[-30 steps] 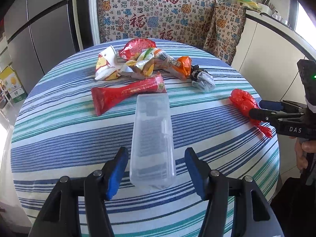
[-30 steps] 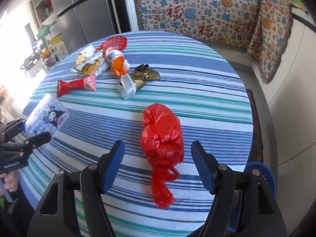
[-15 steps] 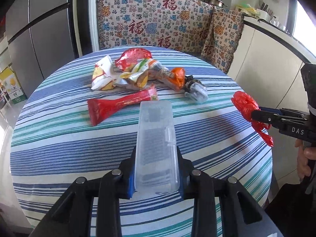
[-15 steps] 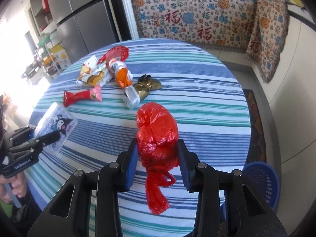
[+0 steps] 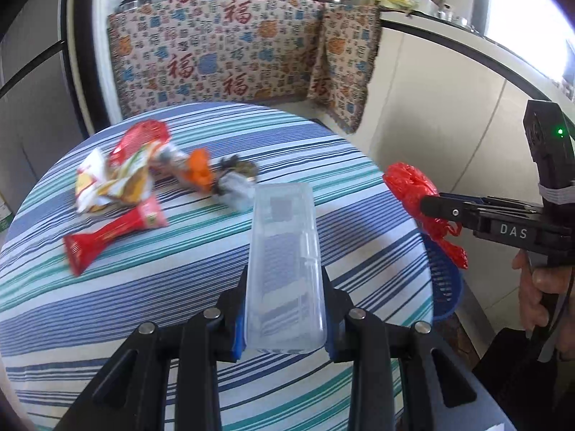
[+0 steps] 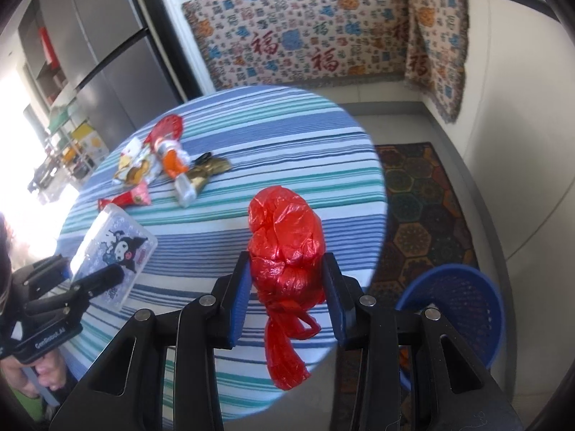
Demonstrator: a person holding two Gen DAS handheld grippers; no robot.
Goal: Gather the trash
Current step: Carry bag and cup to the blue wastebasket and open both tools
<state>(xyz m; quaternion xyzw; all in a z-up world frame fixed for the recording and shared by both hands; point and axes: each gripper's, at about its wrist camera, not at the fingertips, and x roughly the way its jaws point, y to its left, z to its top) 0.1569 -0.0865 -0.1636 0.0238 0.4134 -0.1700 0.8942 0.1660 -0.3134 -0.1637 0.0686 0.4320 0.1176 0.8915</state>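
Note:
My left gripper [image 5: 284, 312] is shut on a clear plastic box [image 5: 284, 262] and holds it lifted above the striped round table [image 5: 143, 287]. The box also shows in the right wrist view [image 6: 115, 248], with a cartoon print on it. My right gripper [image 6: 287, 301] is shut on a knotted red plastic bag [image 6: 285, 237], raised over the table's right edge; the bag also shows in the left wrist view [image 5: 413, 186]. A pile of snack wrappers [image 5: 122, 172], a red wrapper [image 5: 111, 233] and a crumpled silver wrapper [image 5: 233, 186] lie on the table.
A blue mesh waste basket [image 6: 456, 309] stands on the floor right of the table, below my right gripper; it also shows in the left wrist view [image 5: 444, 280]. A patterned cloth [image 5: 230, 57] covers the bench behind. A fridge [image 6: 100, 46] stands at the left. A rug [image 6: 420, 194] lies on the floor.
Both grippers closed from open, the left on the clear box and the right on the red bag. Both then lifted their loads off the table, the bag moving toward the table's right edge.

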